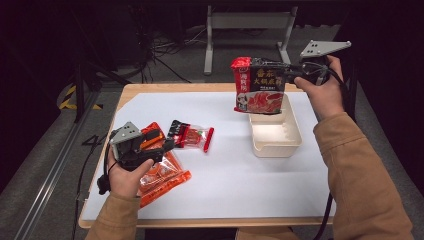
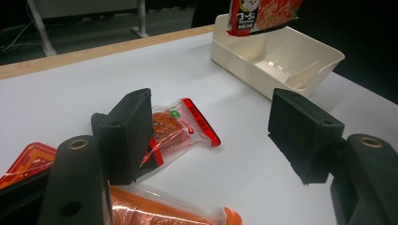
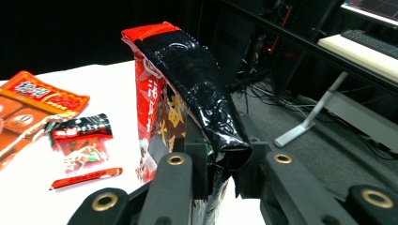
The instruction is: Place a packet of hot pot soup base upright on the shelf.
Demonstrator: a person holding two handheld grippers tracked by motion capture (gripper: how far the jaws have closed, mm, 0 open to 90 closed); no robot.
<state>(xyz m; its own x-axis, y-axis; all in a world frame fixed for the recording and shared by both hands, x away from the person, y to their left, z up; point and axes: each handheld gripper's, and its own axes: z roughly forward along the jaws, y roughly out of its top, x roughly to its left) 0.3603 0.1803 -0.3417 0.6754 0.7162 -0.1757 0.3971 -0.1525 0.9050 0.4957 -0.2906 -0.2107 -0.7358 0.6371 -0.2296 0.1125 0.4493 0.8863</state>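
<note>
A red and black sauce packet [image 1: 260,85] is clamped by its edge in the right gripper [image 1: 295,72] and held in the air above the far end of the cream tray [image 1: 295,142]. The left gripper [image 2: 211,136] is held with jaws spread wide and empty, low over the white table [image 1: 235,175], with a small clear snack packet [image 2: 180,129] lying just beyond its left jaw and a large orange packet [image 1: 167,177] beneath it.

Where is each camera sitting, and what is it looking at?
High view: above the person's side of the table, looking forward and down; both forearms, the left gripper and right gripper show.
Left gripper view: rides the left gripper, looking between its open jaws across the table at the small snack packet and cream tray.
Right gripper view: rides the right gripper, looking along its jaws shut on the red sauce pouch.
Shared: all three show the pouch and the snack packet.
</note>
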